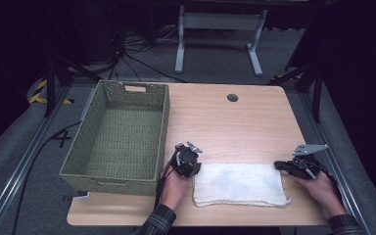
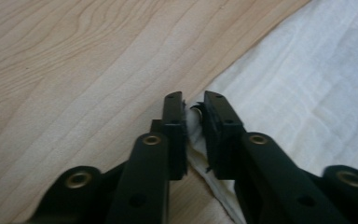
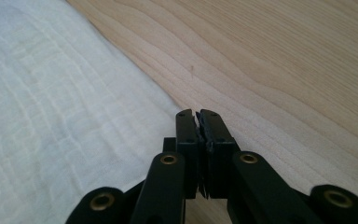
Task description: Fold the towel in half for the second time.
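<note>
Pinching the near-left corner of the white woven rectangular cloth [image 2: 307, 74], the left gripper [image 2: 194, 109] has its black jaws pressed on a fold of fabric caught between the pads. The right gripper [image 3: 198, 122] sits at the cloth's opposite short edge with its jaws pressed together; a thin sliver of something shows between the pads, probably the cloth's edge, though I cannot tell for sure. Seen from the high view, the cloth [image 1: 240, 183] lies flat on the light wooden table [image 1: 235, 122], near its front edge, long axis running left to right between the left gripper [image 1: 188, 164] and right gripper [image 1: 293, 166], one at each end. Left of the left hand stands the green woven rectangular basket [image 1: 90, 132], empty and closer to that hand.
</note>
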The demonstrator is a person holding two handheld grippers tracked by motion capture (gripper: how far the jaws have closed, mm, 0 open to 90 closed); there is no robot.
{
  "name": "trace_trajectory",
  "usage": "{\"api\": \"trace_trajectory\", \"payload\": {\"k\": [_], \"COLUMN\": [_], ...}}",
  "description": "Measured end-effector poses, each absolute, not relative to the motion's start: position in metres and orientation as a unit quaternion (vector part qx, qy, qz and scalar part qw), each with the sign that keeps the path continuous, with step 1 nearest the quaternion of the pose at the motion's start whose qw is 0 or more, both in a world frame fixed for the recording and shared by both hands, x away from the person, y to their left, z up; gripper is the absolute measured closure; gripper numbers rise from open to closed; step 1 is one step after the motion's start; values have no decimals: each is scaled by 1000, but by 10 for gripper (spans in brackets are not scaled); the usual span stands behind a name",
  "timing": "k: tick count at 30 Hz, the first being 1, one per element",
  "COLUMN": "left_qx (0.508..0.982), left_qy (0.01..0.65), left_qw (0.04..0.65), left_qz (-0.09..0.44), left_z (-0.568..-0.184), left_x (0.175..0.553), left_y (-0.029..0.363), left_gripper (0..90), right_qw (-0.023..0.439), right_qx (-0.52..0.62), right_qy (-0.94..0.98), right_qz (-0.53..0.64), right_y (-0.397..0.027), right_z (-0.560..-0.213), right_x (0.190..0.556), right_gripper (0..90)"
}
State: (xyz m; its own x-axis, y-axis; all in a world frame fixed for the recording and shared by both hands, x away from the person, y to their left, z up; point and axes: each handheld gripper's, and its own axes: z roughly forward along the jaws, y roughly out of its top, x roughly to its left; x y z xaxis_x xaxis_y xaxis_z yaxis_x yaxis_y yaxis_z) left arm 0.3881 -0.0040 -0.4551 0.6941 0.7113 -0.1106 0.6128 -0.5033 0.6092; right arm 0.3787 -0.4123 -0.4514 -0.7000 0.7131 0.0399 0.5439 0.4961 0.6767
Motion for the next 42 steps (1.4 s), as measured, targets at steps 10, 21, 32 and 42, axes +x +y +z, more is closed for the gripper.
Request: {"api": "trace_trajectory", "payload": {"k": [10, 21, 32, 42], "left_qx": [856, 840, 830, 827], "left_qy": [378, 383, 372, 365], "left_qw": [344, 370, 400, 413], "left_qz": [82, 106, 111, 112], "left_z": [-446, -434, -425, -420], "left_x": [396, 422, 408, 395], "left_y": [-10, -14, -3, -1], "left_gripper": [856, 856, 857, 857], "right_qw": [151, 182, 193, 192], "right_qx": [372, 385, 372, 365], "right_qy": [848, 828, 821, 821], "right_qz": [347, 366, 388, 396], "right_y": [-417, -425, -429, -429], "right_z": [-443, -430, -421, -417], "right_x": [384, 405, 391, 377], "right_gripper": [877, 877, 876, 876]}}
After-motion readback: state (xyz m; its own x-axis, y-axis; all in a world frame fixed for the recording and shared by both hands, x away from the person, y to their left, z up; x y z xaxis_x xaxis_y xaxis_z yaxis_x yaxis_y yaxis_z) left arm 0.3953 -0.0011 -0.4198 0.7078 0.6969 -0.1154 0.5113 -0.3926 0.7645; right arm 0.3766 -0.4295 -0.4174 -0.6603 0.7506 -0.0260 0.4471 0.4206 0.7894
